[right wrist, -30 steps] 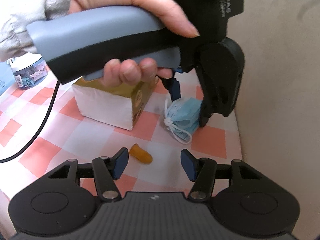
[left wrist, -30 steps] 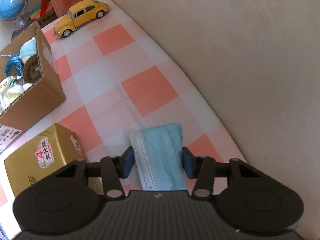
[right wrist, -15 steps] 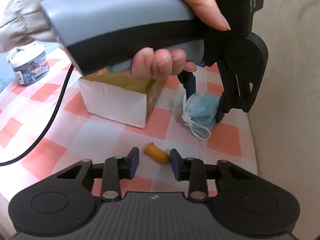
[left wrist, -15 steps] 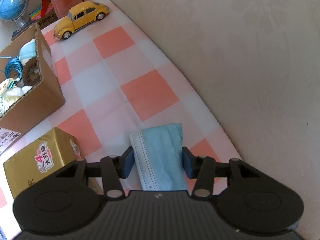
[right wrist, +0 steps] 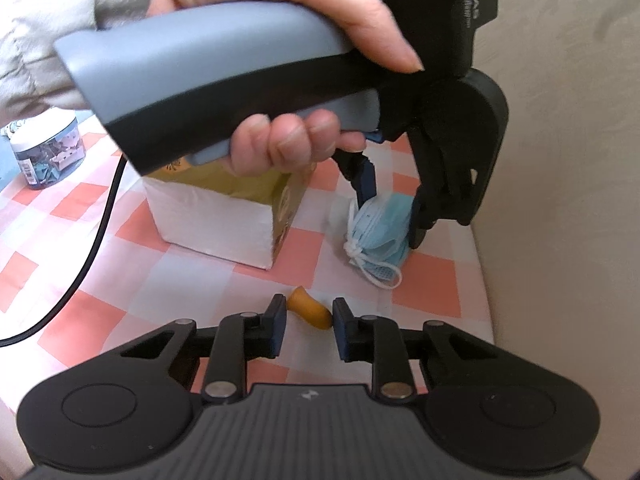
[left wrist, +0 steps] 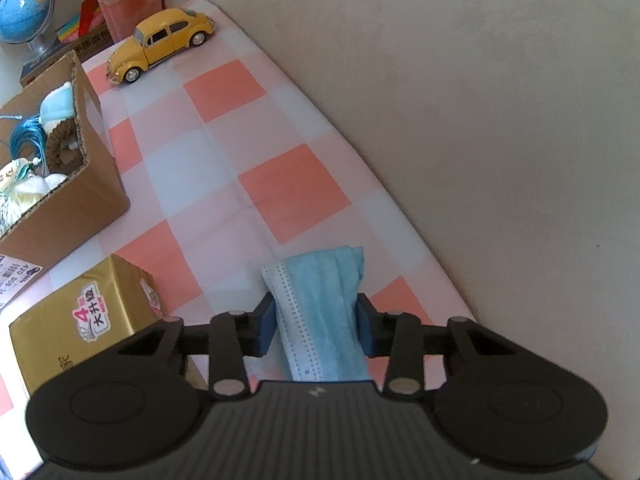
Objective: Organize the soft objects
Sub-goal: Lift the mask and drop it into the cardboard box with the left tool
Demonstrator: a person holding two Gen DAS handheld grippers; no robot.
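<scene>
A light blue face mask lies on the checked tablecloth near the wall. My left gripper points steeply down. Its jaws are closing, and both pads squeeze the mask into a bunch. The right wrist view shows the same grip: the left gripper pinches the mask, whose white ear loops hang out below. A small orange soft piece lies on the cloth between the fingertips of my right gripper. Those jaws are closing, with a thin gap left at the left pad.
A gold tissue pack stands beside the mask. A cardboard box behind it holds several soft things. A yellow toy car and a globe stand at the back. A jar and a black cable are left.
The left jaws have closed in and bunched the mask. The right jaws have narrowed from wide apart to just around the orange piece, which now lies between the tips.
</scene>
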